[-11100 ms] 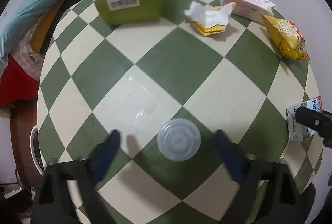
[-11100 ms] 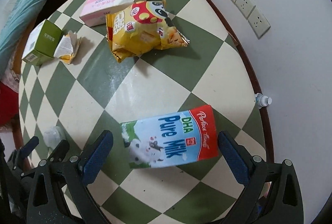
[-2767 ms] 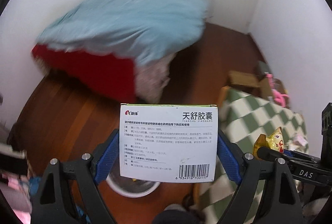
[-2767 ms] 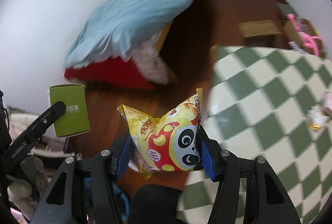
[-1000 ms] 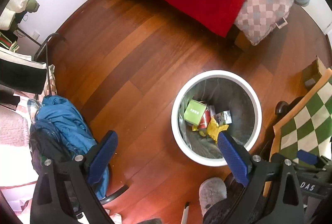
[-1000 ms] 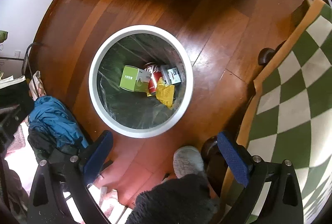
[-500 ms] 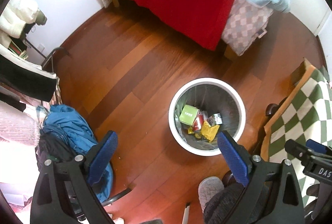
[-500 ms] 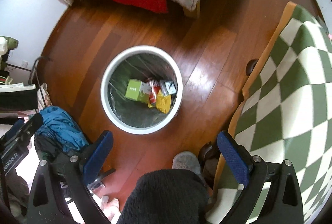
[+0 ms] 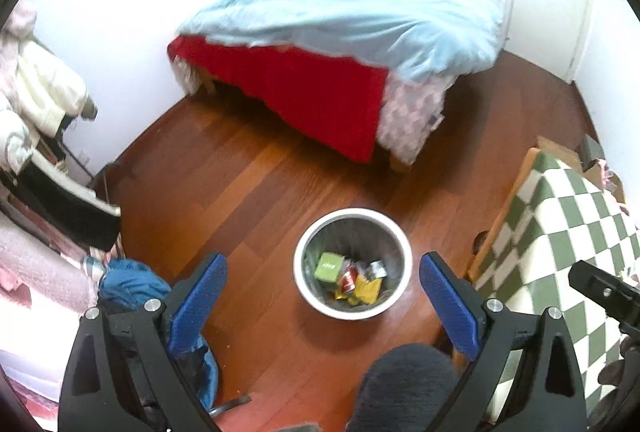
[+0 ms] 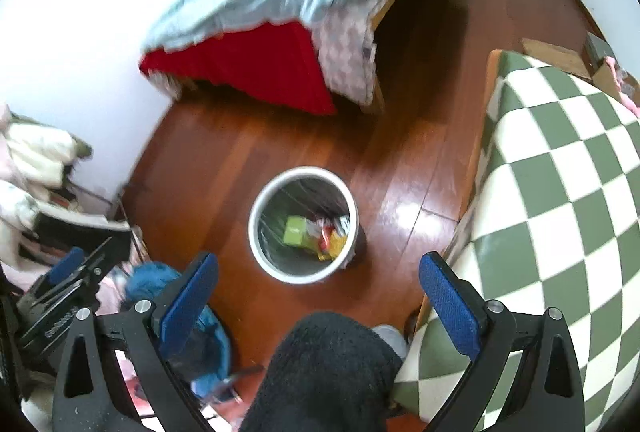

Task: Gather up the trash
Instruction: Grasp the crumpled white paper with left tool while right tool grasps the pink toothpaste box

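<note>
Both grippers above white bin point(image 9: 304, 286) on wood floor.
Left gripper point(image 9: 322, 296) spread wide, empty; right gripper point(image 10: 318, 290) likewise; green box point(image 9: 329, 266), yellow wrapper point(image 9: 367, 288) inside bin.

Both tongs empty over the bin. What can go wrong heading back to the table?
1. The wooden edge of the green-and-cream checkered table sits close to the open right tongs; swinging back could clip it.
2. The white round trash bin stands free on the floor below the open left tongs; a low pass might tip it.
</note>
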`<state>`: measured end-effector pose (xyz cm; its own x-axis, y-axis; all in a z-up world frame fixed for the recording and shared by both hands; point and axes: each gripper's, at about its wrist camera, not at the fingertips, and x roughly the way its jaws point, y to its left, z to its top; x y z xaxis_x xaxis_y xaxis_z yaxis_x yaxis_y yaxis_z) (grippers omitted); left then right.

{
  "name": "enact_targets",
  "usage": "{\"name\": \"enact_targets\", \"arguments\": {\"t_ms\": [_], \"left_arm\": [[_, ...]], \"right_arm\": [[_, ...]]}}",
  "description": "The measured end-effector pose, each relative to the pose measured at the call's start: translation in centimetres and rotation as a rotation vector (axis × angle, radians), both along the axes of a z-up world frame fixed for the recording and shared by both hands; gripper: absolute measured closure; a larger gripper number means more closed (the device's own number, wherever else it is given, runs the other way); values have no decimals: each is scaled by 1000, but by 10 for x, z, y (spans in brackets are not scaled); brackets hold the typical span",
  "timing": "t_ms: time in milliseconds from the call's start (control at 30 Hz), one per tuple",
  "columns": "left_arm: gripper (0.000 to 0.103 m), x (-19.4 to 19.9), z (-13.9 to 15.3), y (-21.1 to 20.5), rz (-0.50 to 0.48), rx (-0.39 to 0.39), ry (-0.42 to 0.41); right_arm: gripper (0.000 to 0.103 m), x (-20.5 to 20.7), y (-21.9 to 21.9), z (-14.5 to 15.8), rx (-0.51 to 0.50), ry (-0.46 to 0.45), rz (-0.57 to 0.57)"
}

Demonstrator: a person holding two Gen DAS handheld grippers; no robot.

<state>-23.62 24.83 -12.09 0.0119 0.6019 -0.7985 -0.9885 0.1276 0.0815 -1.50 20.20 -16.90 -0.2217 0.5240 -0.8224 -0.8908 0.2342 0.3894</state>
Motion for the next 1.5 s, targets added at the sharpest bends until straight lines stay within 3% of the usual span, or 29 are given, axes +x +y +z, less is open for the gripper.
{"name": "enact_targets", "arguments": {"t_ms": [167,367,533,733,800,833,867,1033,1133,1233,1367,1500], "left_arm": [[5,65,7,-23,-109,10,-44],[5,189,-36,-47,-309,-85,-40],[5,294,-86,-64,-396,-161,21],[5,420,-137,-76,-478,-255,89],[5,450,-151,-77,-496,-291,108],[5,462,-157,-76,-502,-304,114],[5,476,-163,-76,-510,-314,125],[5,509,-174,-72,-536,-303,172],[5,520,-177,-68,-544,-296,183],[5,524,-179,-64,-541,-296,184],[5,527,-181,-61,-539,-308,176],[5,528,-179,-63,-567,-290,189]], "right_arm": [[2,61,-62,24,55,66,-130],[2,156,-133,20,26,55,-308],[2,261,-182,-4,-78,3,-458],[2,389,-181,-44,-313,-197,-445],[9,422,-175,-58,-366,-250,-427],[21,441,-171,-68,-399,-271,-416],[28,456,-169,-74,-418,-279,-405],[28,505,-143,-118,-533,-316,-255],[27,511,-129,-139,-588,-362,-150],[21,516,-116,-151,-590,-433,-95],[22,534,-108,-156,-565,-364,-110],[33,545,-107,-160,-538,-291,-170]]}}
